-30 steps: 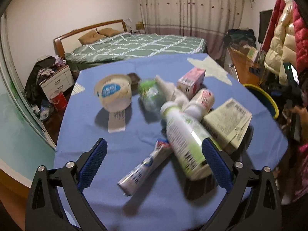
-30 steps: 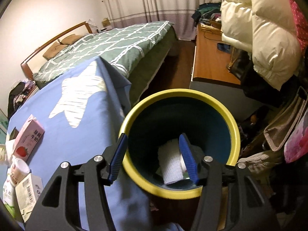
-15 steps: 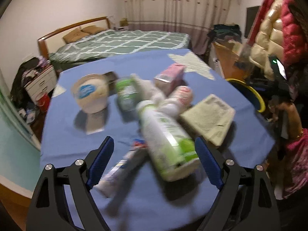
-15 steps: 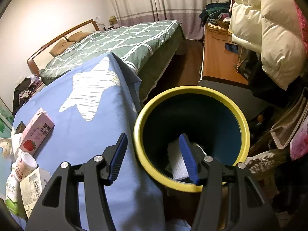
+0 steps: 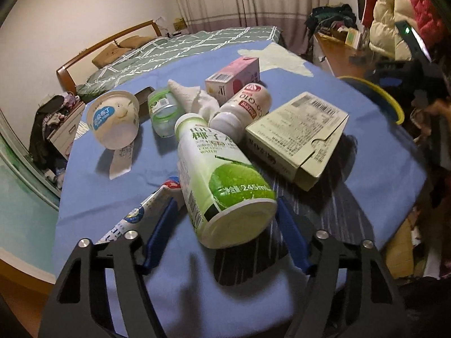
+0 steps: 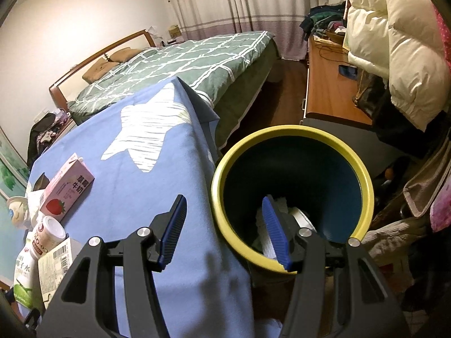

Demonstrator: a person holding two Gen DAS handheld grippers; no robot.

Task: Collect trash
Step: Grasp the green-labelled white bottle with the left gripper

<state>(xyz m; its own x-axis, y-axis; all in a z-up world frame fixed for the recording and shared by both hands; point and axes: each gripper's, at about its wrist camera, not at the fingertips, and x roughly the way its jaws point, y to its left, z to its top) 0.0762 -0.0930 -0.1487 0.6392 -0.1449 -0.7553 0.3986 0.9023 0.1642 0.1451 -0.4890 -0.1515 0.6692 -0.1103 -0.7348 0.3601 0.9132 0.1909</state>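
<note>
In the left wrist view my left gripper (image 5: 225, 225) is open, with its blue fingers on either side of the base of a lying green and white bottle (image 5: 217, 177). Beside the bottle lie a toothpaste tube (image 5: 141, 214), a cardboard box (image 5: 301, 132), a small white bottle (image 5: 245, 107), a pink milk carton (image 5: 234, 77), crumpled tissue (image 5: 194, 98), a clear green jar (image 5: 163, 112) and a pudding cup (image 5: 114, 118). In the right wrist view my right gripper (image 6: 225, 225) is open and empty, astride the near rim of the yellow-rimmed bin (image 6: 363, 174), which holds white trash (image 6: 265, 225).
The blue cloth with a white star (image 6: 146, 129) covers the table; its right edge drops beside the bin. A bed (image 6: 174, 64) lies behind. A wooden desk (image 6: 327, 93) and hanging puffer coats (image 6: 394, 56) stand at the right. The bin's rim also shows in the left wrist view (image 5: 389, 101).
My left gripper has moved forward and down until its fingers flank the green bottle's base. My right gripper has shifted left, from over the bin's inside toward the table edge.
</note>
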